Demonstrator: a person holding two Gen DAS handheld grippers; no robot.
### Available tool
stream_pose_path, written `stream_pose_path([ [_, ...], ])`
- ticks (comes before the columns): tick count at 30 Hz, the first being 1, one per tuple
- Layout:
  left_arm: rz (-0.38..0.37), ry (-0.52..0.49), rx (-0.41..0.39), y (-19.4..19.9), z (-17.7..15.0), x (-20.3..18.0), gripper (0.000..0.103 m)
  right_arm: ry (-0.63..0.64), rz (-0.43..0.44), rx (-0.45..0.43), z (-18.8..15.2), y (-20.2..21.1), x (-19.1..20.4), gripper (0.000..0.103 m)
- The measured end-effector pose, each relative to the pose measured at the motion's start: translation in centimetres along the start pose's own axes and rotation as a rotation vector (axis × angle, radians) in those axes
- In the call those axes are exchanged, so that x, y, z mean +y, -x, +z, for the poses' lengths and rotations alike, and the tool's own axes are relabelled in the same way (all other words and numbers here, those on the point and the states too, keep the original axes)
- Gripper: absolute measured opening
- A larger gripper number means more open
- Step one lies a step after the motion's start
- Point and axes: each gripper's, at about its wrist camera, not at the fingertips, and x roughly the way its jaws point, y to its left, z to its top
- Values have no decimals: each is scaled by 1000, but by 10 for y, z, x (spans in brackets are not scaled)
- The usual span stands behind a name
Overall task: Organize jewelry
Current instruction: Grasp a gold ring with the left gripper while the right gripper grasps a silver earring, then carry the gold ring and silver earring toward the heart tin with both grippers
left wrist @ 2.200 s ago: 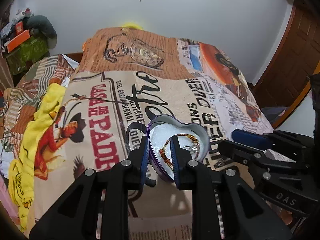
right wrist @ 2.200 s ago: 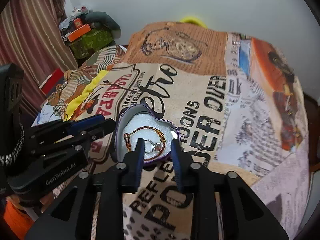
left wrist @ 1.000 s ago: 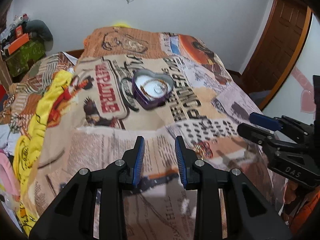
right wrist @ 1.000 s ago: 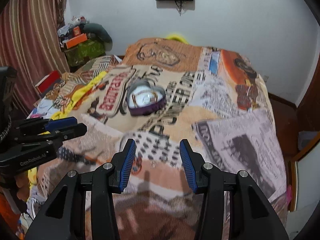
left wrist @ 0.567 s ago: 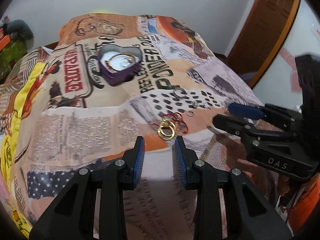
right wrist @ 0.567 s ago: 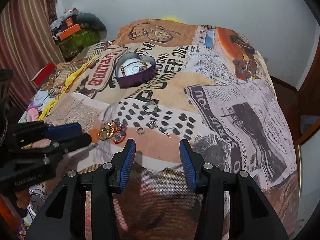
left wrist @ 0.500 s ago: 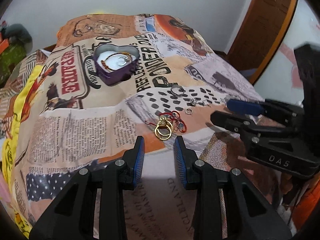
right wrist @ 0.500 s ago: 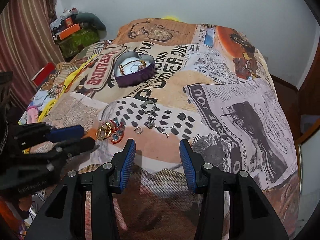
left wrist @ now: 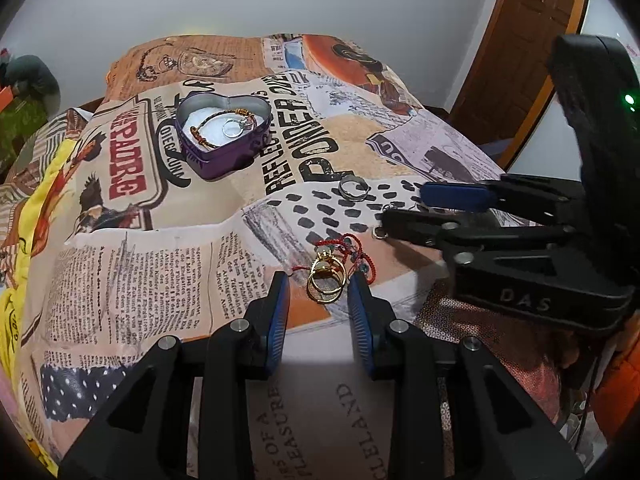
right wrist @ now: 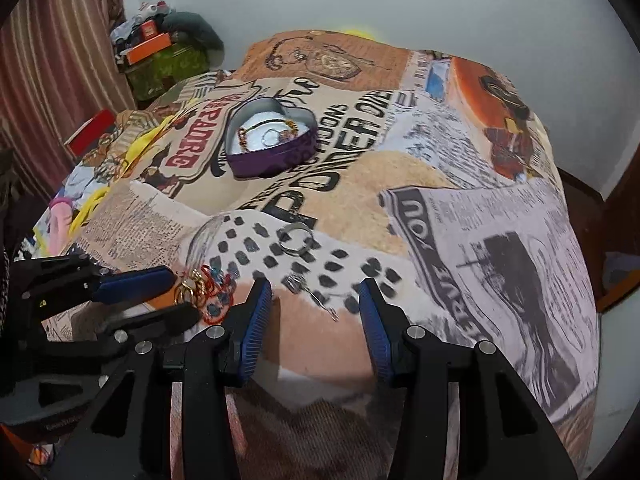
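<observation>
Btwn left tool (left wrist: 319,280) tips: shiny gold rings (left wrist: 325,286), red cord (left wrist: 352,245).

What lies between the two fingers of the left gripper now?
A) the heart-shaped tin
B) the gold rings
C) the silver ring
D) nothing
B: in the left wrist view the gold rings lie on the blanket between the open fingers of the left gripper, not yet gripped.

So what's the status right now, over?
Left gripper open, fingers either side of the gold rings. Right gripper open, empty, over the small silver pieces. Heart tin holds a bracelet. Nothing in the way.
</observation>
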Motion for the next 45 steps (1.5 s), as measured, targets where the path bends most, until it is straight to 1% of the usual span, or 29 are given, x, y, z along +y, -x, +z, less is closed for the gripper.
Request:
stream_pose_path([
  [2,-7,1,-4,-1,0,0,25,16,12,9,2,-5,2,40],
  [4,-9,2,-6,-1,0,1,21,33,15,18,2,-9,5,33],
  [6,-14,8,-8,-2,0,2,19,36,18,20,3,-10,5,30],
  [7,-17,12,-9,-2,1,2,18,34,15,23,3,-10,6,28],
  [8,-20,15,-8,-2,1,3,18,33,14,25,4,-11,5,26],
  [10,-22,22,-9,-2,0,3,18,38,15,27,3,-12,7,17],
  [13,-13,24,-10,-1,0,2,18,52,18,27,4,-12,10,9],
  [16,-11,27,-9,2,0,0,17,50,22,23,4,-11,11,7],
  [24,-5,44,-24,18,-2,3,17,-7,41,-15,1,3,2,6],
  [32,11,61,-77,37,5,9,17,10,45,-58,7,18,5,6],
  [35,19,65,-92,41,7,11,17,19,33,-26,11,10,8,9],
  [37,20,68,-98,42,9,13,17,27,21,3,13,2,9,17],
  [41,21,69,-98,41,8,16,17,26,19,38,16,-12,7,18],
  [45,28,74,-88,36,6,21,17,37,30,40,17,-15,7,18],
])
